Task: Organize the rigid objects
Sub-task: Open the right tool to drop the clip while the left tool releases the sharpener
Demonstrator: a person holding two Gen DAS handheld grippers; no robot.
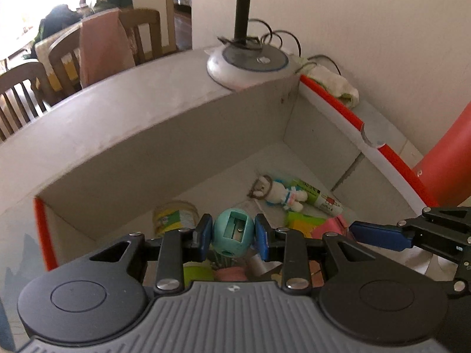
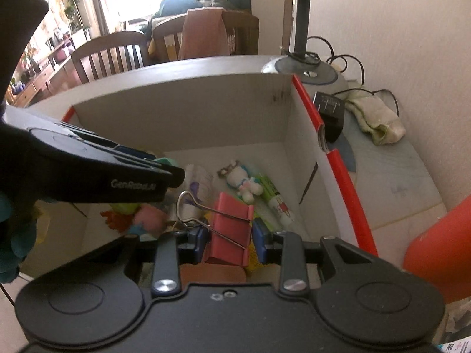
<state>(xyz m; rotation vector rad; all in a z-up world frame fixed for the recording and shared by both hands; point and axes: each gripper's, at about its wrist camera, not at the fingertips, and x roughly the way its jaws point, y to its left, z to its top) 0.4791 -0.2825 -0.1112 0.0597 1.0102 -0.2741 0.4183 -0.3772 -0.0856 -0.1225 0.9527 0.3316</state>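
Left wrist view: my left hand-held gripper (image 1: 233,236) clamps a teal pencil sharpener (image 1: 233,235) over the box (image 1: 164,147); my right hand-held gripper (image 2: 226,239) grips a pink binder clip (image 2: 231,229).

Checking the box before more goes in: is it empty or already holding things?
Already holding things: the box contains a small doll and a glue tube on its floor.

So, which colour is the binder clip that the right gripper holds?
The binder clip is pinkish red with silver wire handles; the right wrist view shows it best, between the right gripper pads.
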